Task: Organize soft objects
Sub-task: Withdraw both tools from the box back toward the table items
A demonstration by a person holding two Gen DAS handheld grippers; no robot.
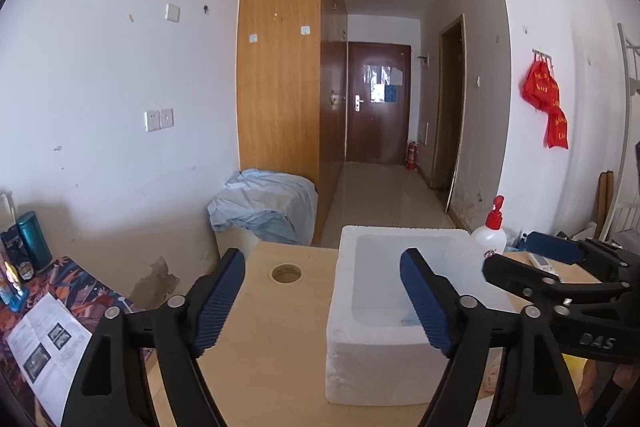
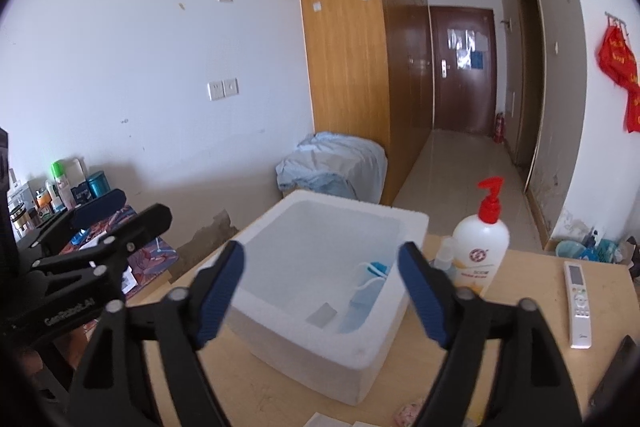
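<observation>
A white foam box [image 1: 360, 371] stands on the wooden table [image 1: 272, 367]; it also shows in the right wrist view [image 2: 312, 343]. Inside it lie a blue face mask [image 2: 366, 297] and a small grey packet [image 2: 323, 315]. My left gripper [image 1: 322, 297] is open and empty, held above the table just left of the box. My right gripper [image 2: 320, 291] is open and empty, held above the box's near side. The right gripper shows in the left wrist view [image 1: 560, 263]. A small pink patterned soft thing [image 2: 408, 415] lies at the table's near edge, partly hidden.
A pump bottle with a red top [image 2: 482, 247] and a small spray bottle [image 2: 444, 253] stand right of the box. A white remote [image 2: 578, 305] lies further right. The table has a round hole [image 1: 286, 273]. A cluttered side table [image 2: 52, 195] is left.
</observation>
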